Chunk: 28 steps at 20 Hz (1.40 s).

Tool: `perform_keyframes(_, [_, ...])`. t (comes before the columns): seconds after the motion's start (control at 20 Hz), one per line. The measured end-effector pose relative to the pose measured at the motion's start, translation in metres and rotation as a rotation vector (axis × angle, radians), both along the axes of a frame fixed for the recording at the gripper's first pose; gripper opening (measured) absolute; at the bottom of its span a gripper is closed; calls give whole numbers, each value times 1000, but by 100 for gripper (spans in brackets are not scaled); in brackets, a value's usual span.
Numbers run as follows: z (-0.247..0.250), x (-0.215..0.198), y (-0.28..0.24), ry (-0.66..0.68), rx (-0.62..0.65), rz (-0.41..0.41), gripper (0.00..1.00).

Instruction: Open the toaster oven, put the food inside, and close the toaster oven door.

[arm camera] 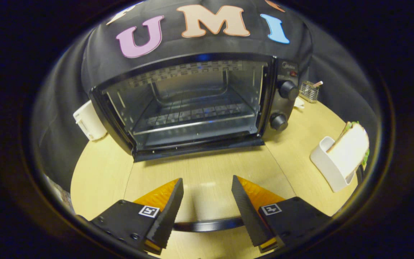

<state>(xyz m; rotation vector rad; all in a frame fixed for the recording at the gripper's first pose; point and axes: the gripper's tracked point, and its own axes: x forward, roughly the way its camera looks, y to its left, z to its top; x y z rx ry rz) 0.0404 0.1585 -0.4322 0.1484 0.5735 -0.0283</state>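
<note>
The black toaster oven (pixel 192 104) stands on the wooden table straight ahead of the fingers. Its glass door (pixel 207 172) is swung down flat toward me, so the empty cavity and wire rack (pixel 192 115) are in plain sight. The door's black handle (pixel 208 226) runs crosswise low between the fingers. My gripper (pixel 207 187) is open above the lowered door, with nothing between its fingers. To the right of the fingers, a sandwich (pixel 349 145) leans upright in a white holder (pixel 331 169).
Two control knobs (pixel 288 90) sit on the oven's right panel. A white plastic object (pixel 88 120) rests against the oven's left side. A small wire basket (pixel 309 90) stands behind the oven to the right. Black cloth walls close in around the round table (pixel 99 176).
</note>
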Motion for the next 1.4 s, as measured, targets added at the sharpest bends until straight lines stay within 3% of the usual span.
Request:
perform_keyframes(0.5, [3, -1, -2, -3, 47, 14, 89])
perform_keyframes(0.85, [12, -35, -16, 25, -41, 193, 92])
perform_keyframes(1.1, [39, -59, -62, -17, -120, 229, 93])
perform_keyframes(1.4, [83, -77, -145, -130, -138, 171, 94])
